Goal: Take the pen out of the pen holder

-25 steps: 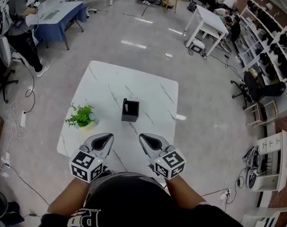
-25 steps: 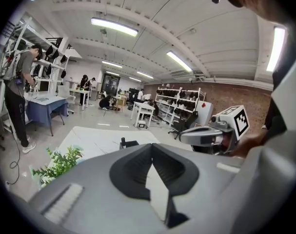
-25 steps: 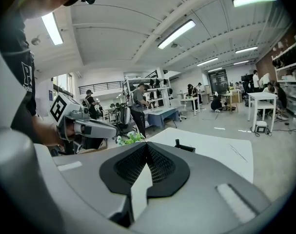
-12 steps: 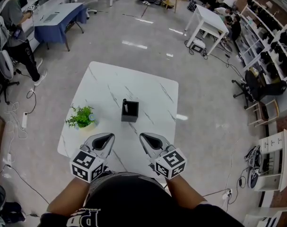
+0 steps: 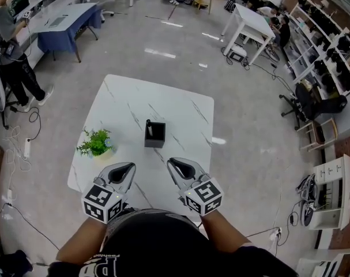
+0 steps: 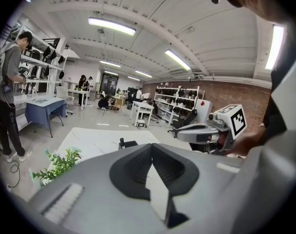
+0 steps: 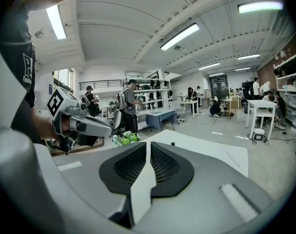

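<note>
A black square pen holder (image 5: pixel 155 135) stands at the middle of the white marble table (image 5: pixel 180 105), with a dark pen (image 5: pixel 148 123) upright at its left corner. Both grippers hover over the table's near edge, well short of the holder. My left gripper (image 5: pixel 127 167) is shut and holds nothing; my right gripper (image 5: pixel 174 163) is likewise shut and empty. In the left gripper view the holder (image 6: pixel 130 143) and pen (image 6: pixel 121 141) peek over the closed jaws. Only the pen's top (image 7: pixel 172 144) shows above the jaws in the right gripper view.
A small green potted plant (image 5: pixel 96 143) sits at the table's left side, left of the holder. Around the table lies grey floor. A blue desk (image 5: pixel 65 22) and a standing person (image 5: pixel 7 45) are far left; a white table (image 5: pixel 252 25) and shelves are far right.
Both grippers keep their place at the table's near edge, still shut. The head view has shifted slightly, and the person at far left has walked a little.
</note>
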Motion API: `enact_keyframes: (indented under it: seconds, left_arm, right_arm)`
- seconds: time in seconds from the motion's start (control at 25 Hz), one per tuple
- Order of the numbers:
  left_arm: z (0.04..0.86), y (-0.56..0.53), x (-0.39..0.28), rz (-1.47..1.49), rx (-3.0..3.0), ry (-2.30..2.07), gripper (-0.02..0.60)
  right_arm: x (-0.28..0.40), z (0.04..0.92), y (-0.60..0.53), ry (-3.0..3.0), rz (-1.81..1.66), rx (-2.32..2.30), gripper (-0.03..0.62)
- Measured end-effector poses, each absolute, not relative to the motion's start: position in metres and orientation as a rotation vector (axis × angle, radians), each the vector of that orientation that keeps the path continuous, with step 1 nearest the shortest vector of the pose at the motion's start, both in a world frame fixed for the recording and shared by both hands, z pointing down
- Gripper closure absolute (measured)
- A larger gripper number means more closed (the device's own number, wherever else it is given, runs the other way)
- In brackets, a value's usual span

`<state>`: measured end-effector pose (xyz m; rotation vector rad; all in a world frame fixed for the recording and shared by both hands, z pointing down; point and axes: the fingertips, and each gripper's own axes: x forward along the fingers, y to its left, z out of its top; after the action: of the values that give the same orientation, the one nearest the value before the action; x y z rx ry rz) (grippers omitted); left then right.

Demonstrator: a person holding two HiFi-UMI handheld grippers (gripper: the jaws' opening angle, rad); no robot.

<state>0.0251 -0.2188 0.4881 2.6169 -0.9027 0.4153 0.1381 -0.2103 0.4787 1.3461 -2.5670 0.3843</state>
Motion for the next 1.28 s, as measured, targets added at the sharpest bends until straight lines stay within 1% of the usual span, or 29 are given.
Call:
enact_keyframes:
  seconds: [0.12,0.24,0.48,0.92,1.28]
  left_arm:
    - [0.488,-0.219,0.025,0.414,2.615,-0.901,0.525]
    - [0.488,-0.219,0.026,0.410,2.615,-0.902,0.525]
    - [0.489,-0.218,0.025,0.400,2.608,-0.904,0.525]
    - [0.489,-0.220,0.020,0.392,2.594,-0.923,0.525]
    - [0.493,-0.225,0.004,0.413,2.585,-0.977,0.525]
  right_arm:
    - [0.136,0.478,-0.211,-2.565,0.360,1.330,0.589]
    - [0.135,0.478,-0.210,-2.567,0.353,1.319,0.557]
    - [0.130,0.478,-0.211,-2.574,0.334,1.293,0.542]
    - [0.127,0.479,-0.220,-2.563,0.327,1.296,0.543]
    - [0.131,0.493,-0.252,-2.501,0.284,1.314,0.542]
